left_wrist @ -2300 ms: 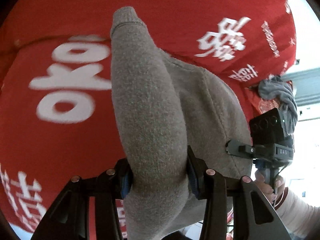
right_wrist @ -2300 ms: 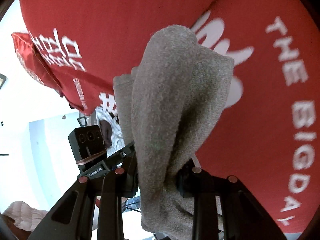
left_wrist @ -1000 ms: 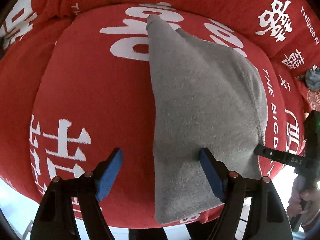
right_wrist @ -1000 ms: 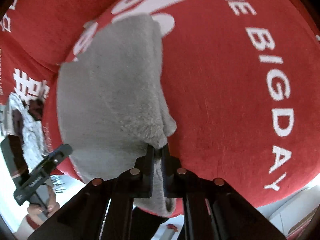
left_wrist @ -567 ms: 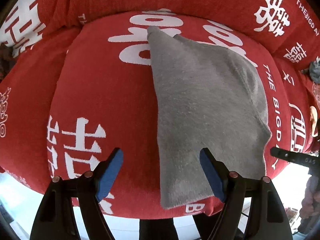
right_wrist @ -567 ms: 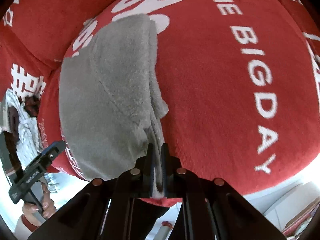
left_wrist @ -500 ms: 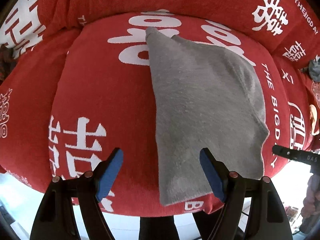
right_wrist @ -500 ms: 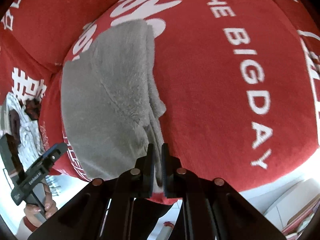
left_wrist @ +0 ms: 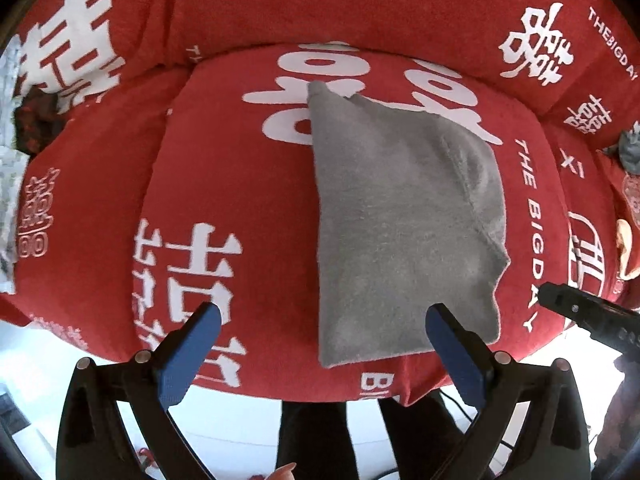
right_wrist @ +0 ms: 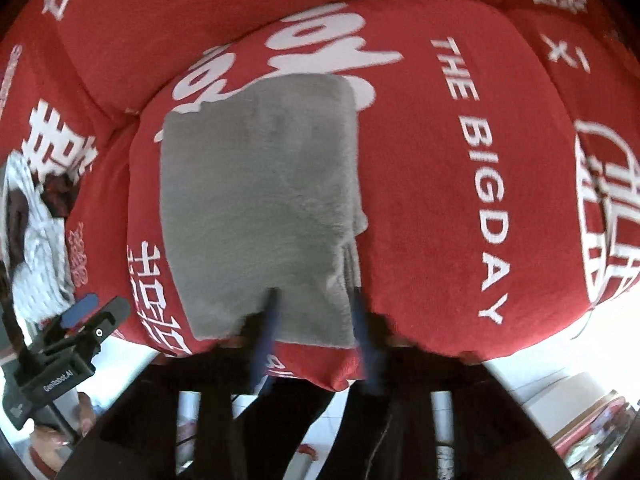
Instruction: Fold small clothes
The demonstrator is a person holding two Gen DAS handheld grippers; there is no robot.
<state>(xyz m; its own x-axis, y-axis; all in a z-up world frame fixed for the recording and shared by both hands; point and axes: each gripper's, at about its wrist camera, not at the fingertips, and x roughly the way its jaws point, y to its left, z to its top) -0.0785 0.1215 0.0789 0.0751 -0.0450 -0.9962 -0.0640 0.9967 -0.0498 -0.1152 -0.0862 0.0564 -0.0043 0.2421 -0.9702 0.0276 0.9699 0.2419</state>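
Note:
A small grey fleece garment (left_wrist: 404, 220) lies folded and flat on the red sofa seat cushion (left_wrist: 224, 184). It also shows in the right wrist view (right_wrist: 260, 200). My left gripper (left_wrist: 323, 320) is open and empty, held back above the garment's near edge. My right gripper (right_wrist: 314, 304) is blurred, its jaws apart, over the garment's near right corner and not holding it.
The red cushion cover (right_wrist: 460, 160) has white lettering. Crumpled white and dark clothes (right_wrist: 36, 216) lie at the sofa's left end. A grey cloth (left_wrist: 630, 152) sits at the far right. The cushion's front edge drops to a light floor (left_wrist: 240, 432).
The right gripper has opened and let go of the garment's corner, and pulled back. The garment now lies flat. The left gripper stayed open and drew back a little.

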